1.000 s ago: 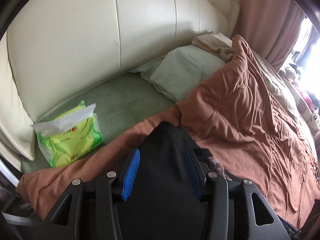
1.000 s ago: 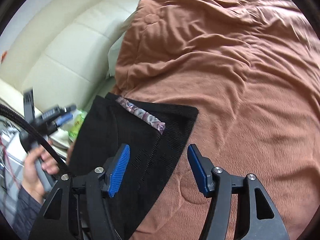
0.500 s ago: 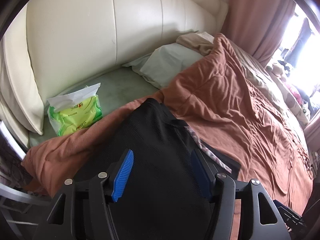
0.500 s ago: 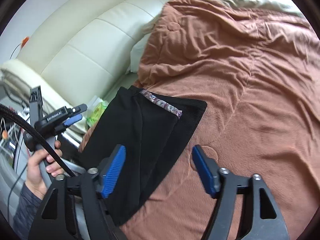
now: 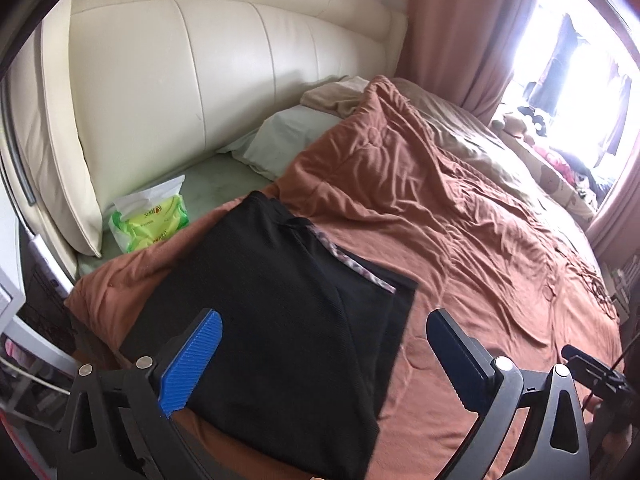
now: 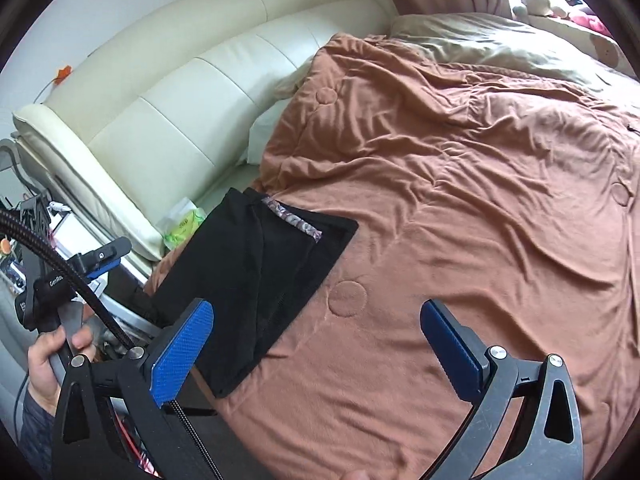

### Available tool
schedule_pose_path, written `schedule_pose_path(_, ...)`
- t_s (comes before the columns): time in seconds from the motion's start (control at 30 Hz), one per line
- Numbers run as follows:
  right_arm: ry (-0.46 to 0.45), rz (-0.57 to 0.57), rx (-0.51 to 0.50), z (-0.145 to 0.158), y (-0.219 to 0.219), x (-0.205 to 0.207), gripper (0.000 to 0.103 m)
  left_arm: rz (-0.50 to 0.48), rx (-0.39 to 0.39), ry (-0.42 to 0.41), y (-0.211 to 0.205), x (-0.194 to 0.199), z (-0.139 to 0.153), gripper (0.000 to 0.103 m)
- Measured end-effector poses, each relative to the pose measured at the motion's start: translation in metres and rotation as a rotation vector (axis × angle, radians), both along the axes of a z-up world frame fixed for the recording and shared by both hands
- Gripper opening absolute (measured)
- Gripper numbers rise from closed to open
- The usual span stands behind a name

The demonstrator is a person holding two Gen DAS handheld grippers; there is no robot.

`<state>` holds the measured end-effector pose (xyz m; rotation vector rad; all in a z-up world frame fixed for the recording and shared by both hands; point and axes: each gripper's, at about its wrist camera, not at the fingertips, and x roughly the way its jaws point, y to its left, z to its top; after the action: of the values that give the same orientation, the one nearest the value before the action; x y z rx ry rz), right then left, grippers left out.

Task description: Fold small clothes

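Note:
A folded black garment (image 5: 280,320) (image 6: 260,272) with a patterned band (image 5: 352,264) at its far edge lies flat on the rust-brown quilt (image 5: 460,220) near the bed's corner. My left gripper (image 5: 324,364) hangs above its near end with jaws opening wide, the pads clear of the cloth. My right gripper (image 6: 316,348) hovers over bare quilt to the garment's right, jaws also opening wide, nothing between them. In the right wrist view a hand (image 6: 52,360) holds the left gripper (image 6: 106,258) at the far left.
A cream padded headboard (image 5: 200,60) runs behind the bed. A green tissue pack (image 5: 152,216) and a pale pillow (image 5: 288,140) lie by it. Beige bedding (image 6: 480,36), pink curtains (image 5: 460,28) and a bright window stand at the far side. Clutter sits beside the bed's left edge.
Both grippers drew back and rose from the black garment, their jaws spreading from partly closed to wide. The garment stays folded on the quilt, and more of the bed shows.

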<state>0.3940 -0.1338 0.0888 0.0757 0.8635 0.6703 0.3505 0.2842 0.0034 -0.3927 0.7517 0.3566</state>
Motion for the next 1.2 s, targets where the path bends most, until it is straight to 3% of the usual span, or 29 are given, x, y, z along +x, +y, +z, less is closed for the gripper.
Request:
schedule_pose_path(0.67,-0.144,-0.044,-0.018,0.067,-0.113,-0.121,0.103,-0.146,0.057,-0.097,-0.121,-0.077,0.044,0.103)
schedule_pose_path(1.2,-0.27,-0.085,-0.081,0.073,-0.196,-0.234,0.103,-0.261,0.145,-0.171,-0.23,-0.144,0.049,0.103)
